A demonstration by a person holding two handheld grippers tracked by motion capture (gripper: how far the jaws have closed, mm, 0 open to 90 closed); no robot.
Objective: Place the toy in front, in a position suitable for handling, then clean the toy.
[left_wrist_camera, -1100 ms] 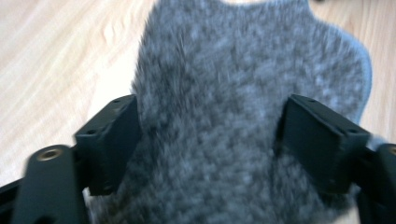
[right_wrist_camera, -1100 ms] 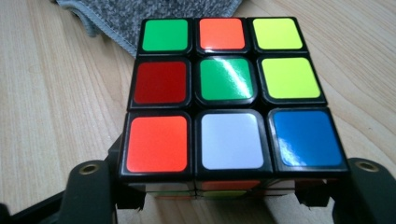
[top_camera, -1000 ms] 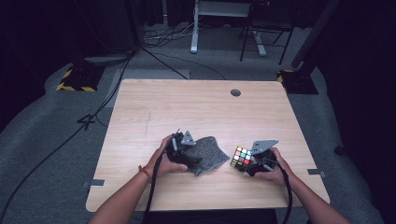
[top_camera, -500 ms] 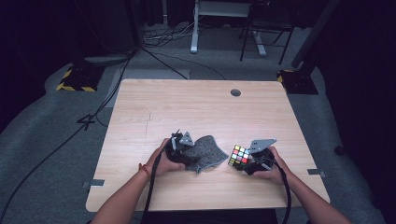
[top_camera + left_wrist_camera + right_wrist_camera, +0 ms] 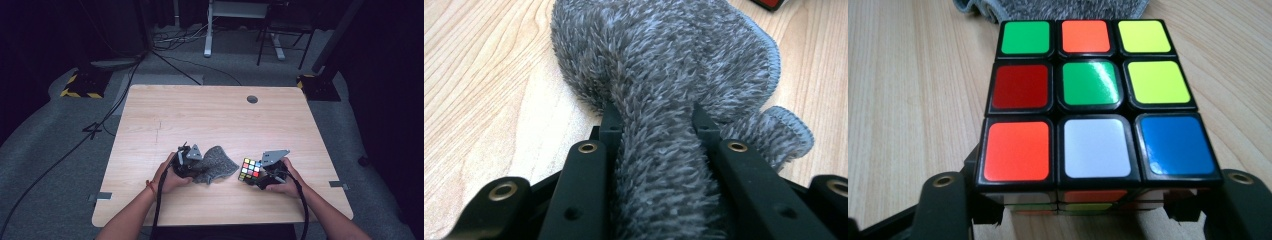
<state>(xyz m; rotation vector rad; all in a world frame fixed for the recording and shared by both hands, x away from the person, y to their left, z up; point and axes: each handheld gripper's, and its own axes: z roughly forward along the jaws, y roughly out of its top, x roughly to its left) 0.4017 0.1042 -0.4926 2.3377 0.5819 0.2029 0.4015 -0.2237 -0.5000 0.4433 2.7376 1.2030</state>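
A fluffy grey cloth lies near the front middle of the wooden table. My left gripper is shut on its left end; in the left gripper view the cloth bunches up between both black fingers. To the right sits a scrambled colour cube, with my right gripper shut on it. In the right gripper view the cube sits between the jaws, its top face showing green, orange, yellow, red, white and blue stickers, and the cloth lies just beyond it.
A round cable hole sits near the table's far edge. Beyond the table are desk legs, a chair base and floor cables. A corner of the cube peeks in at the top of the left gripper view.
Both grippers and what they hold have shifted slightly left, narrowing nothing noticeably between cloth and cube. Grips are unchanged.
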